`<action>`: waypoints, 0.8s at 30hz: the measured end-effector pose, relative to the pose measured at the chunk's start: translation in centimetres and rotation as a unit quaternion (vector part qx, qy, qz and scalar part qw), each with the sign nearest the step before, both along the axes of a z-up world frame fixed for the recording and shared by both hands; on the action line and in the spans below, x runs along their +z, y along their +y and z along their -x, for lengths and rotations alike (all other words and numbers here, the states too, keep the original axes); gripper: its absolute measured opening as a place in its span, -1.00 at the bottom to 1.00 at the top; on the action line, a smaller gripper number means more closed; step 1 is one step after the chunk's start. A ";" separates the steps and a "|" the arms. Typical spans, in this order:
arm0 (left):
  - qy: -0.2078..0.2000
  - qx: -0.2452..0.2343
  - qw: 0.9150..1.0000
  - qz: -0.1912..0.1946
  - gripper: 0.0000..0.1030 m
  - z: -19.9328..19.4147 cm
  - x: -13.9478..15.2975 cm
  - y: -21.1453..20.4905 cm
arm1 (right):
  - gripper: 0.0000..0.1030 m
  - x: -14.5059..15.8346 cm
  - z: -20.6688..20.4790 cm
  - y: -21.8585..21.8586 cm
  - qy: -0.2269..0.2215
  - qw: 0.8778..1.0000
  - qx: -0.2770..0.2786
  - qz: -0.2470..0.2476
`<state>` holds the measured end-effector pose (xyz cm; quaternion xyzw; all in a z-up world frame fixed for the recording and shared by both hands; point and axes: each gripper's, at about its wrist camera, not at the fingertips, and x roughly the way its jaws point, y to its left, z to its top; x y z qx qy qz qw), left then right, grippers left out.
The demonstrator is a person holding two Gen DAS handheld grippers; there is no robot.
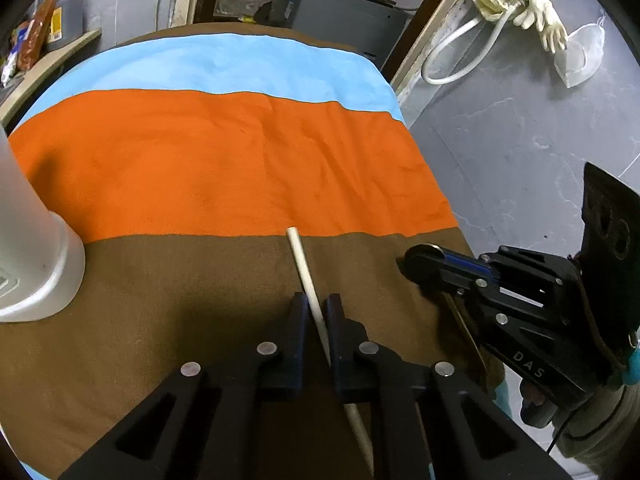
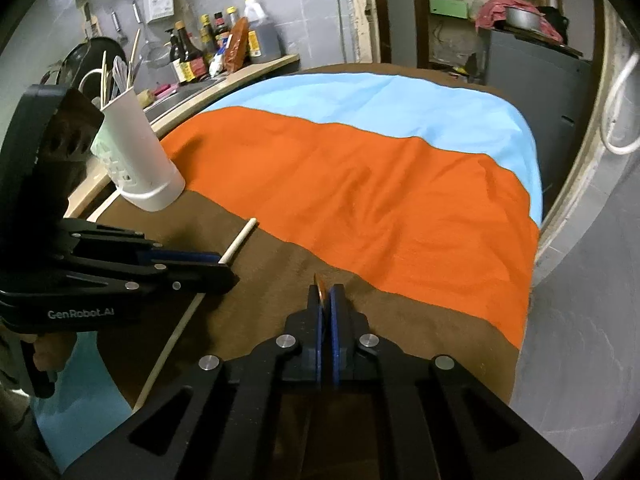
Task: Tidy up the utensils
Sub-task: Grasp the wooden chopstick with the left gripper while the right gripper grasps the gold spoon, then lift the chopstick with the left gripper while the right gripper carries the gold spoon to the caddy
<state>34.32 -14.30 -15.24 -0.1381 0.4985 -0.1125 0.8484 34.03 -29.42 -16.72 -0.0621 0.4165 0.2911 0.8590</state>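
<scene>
On the brown near band of a striped cloth (image 1: 224,152), two handheld grippers are working side by side.

Left gripper (image 1: 318,308): jaws are closing tight on a pale wooden chopstick (image 1: 300,258). The stick is running between the pads, its far end reaching to the edge of the orange band and its near end passing back under the tool. In the right wrist view the same gripper (image 2: 224,268) is showing at the left, with the chopstick (image 2: 240,242) poking out past its tips toward the far side.

Right gripper (image 2: 325,300): jaws are pressing together on a thin, flat, orange-brown item (image 2: 319,286), of which only a narrow edge is showing above the blue pads; its kind cannot be told. In the left wrist view this gripper (image 1: 420,264) is sitting at the right, a hand (image 1: 536,404) wrapping its grip.

Holder (image 2: 140,156): a white cup is standing upright at the far left of the cloth, on the brown band beside the orange, carrying several utensils (image 2: 118,74). Well apart from both grippers.

Cloth: blue, orange and brown bands are lying across the table.

Counter (image 2: 248,66): bottles (image 2: 192,56) are standing at the far left.
</scene>
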 end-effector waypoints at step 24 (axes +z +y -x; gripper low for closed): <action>-0.157 0.089 0.982 0.063 -0.91 8.2 9.7 8.1 | -0.94 9.3 5.0 2.4 -0.118 0.981 -0.078 -0.135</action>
